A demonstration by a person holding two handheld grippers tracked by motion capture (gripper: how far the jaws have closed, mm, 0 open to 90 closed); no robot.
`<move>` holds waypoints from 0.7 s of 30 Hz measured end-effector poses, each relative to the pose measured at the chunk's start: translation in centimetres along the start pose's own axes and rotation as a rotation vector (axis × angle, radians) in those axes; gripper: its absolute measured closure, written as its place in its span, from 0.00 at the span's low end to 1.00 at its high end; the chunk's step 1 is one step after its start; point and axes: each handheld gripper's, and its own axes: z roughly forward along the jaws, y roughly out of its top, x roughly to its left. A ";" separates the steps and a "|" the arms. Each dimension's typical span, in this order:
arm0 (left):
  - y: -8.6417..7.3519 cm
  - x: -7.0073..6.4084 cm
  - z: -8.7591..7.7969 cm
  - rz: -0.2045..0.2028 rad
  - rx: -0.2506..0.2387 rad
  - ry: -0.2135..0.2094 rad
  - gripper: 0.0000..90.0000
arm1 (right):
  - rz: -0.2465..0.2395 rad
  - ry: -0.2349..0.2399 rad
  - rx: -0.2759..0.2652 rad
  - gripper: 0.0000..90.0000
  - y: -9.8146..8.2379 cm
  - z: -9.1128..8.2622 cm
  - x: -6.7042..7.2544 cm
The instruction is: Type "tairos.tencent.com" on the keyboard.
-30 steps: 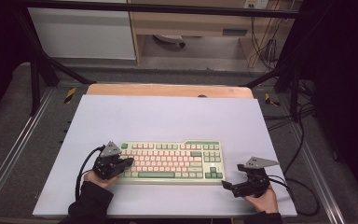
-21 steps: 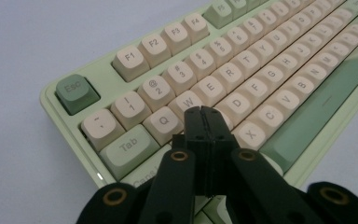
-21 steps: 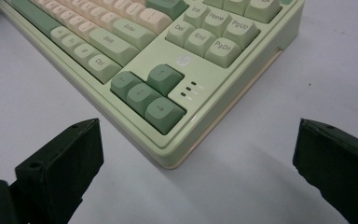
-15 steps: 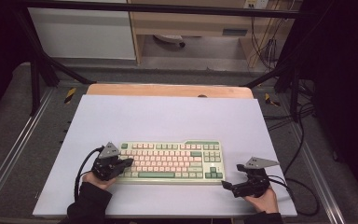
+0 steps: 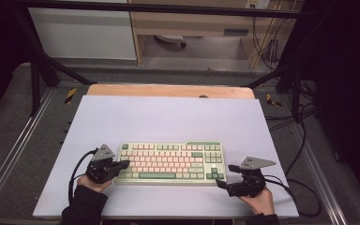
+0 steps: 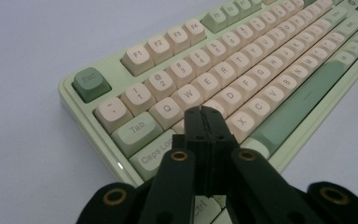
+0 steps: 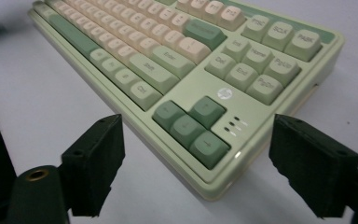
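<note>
- A green and cream keyboard [image 5: 171,162] is lying flat on the pale table [image 5: 168,117], near its front edge and roughly centred between the two hands.
- The left gripper [image 5: 122,165] is sitting at the keyboard's left end, with its jaws pressed together and nothing caught between them.
- In the left gripper view, that left gripper [image 6: 205,114] is hanging its closed tip over the keyboard [image 6: 242,79], above the keys just right of the Caps Lock key [image 6: 156,151] and below the Q key; whether the tip is touching a key cannot be told.
- The Esc key [image 6: 91,84] is sitting at the keyboard's far left corner in that view, well clear of the tip.
- The right gripper [image 5: 225,177] is resting just off the keyboard's front right corner, held by a hand [image 5: 260,201] on the table.
- Its jaws are spread, and they have just been closing inward.
- In the right gripper view, the right gripper [image 7: 196,170] is straddling the keyboard's [image 7: 168,56] front right corner, with the arrow keys [image 7: 191,128] lying between the jaws.
- Neither pad is pressing on the keyboard's case; a gap is showing on both sides of that corner.
</note>
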 end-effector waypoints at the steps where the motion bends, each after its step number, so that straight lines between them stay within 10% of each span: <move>1: 0.0 0.0 0.0 0.000 0.001 -0.002 1.00 | -0.004 0.004 -0.002 0.26 0.2 0.1 0.2; 21: 0.0 0.0 0.1 0.003 0.003 -0.006 1.00 | -0.030 0.077 0.012 0.64 3.5 3.7 3.1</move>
